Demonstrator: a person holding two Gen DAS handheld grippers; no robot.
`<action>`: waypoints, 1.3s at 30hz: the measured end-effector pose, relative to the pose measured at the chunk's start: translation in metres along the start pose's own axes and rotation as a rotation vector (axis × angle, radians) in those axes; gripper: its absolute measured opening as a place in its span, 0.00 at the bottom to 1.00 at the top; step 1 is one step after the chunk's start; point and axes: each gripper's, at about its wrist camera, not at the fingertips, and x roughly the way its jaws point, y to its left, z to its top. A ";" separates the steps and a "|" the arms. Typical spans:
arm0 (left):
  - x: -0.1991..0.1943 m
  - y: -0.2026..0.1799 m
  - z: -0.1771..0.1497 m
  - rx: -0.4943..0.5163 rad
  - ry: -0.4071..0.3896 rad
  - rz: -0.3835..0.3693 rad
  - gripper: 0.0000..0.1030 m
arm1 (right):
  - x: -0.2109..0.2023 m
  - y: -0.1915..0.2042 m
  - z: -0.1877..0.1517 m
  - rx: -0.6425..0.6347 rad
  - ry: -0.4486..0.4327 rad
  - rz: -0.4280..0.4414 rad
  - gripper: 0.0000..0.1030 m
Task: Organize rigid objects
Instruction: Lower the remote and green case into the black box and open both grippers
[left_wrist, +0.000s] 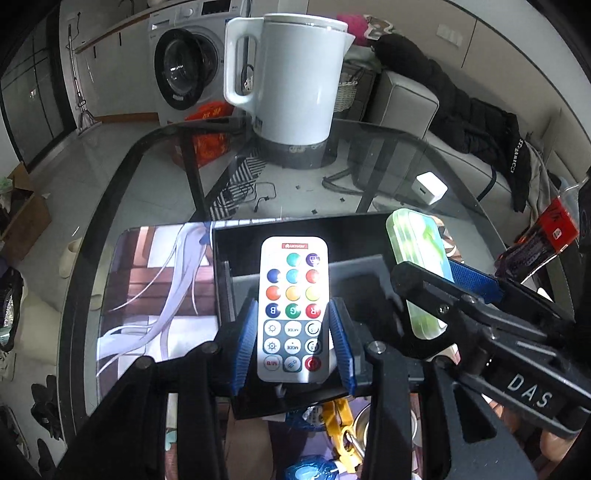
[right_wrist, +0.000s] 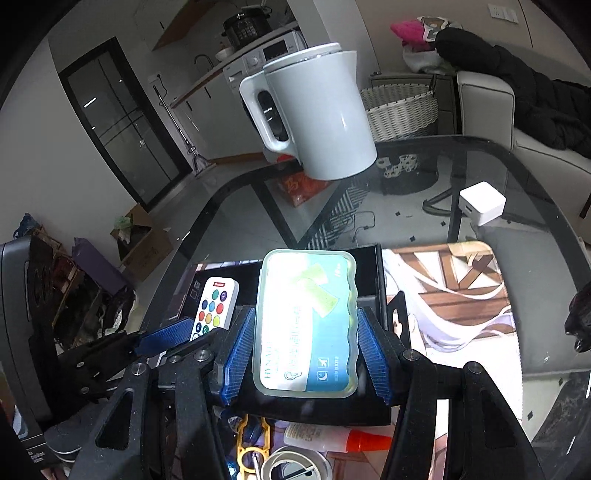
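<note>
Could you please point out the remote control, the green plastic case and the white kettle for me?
remote control (left_wrist: 293, 308), left wrist view, on its button face.
green plastic case (right_wrist: 308, 325), right wrist view, on its labelled lid.
white kettle (left_wrist: 295, 77), left wrist view, on its body.

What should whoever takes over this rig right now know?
Left gripper: shut on the remote, held over the black box.
Right gripper: shut on the green case, also over the box, to the remote's right.
Both items are in the fingers; I cannot tell whether either touches the box floor.
Kettle and white charger stand on the glass table, untouched.
Done: both items gripped. Left: set them down in the box and let go; loose bits remain near the box's front edge.
</note>
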 end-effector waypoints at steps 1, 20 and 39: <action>0.001 0.000 0.000 -0.003 0.005 -0.003 0.37 | 0.002 -0.002 -0.001 0.012 0.014 0.000 0.55; -0.013 0.000 -0.002 0.020 -0.024 -0.022 0.50 | -0.015 0.004 -0.006 -0.021 -0.017 -0.010 0.55; -0.118 -0.006 -0.029 0.126 -0.472 0.076 0.80 | -0.116 0.042 -0.043 -0.289 -0.380 -0.089 0.55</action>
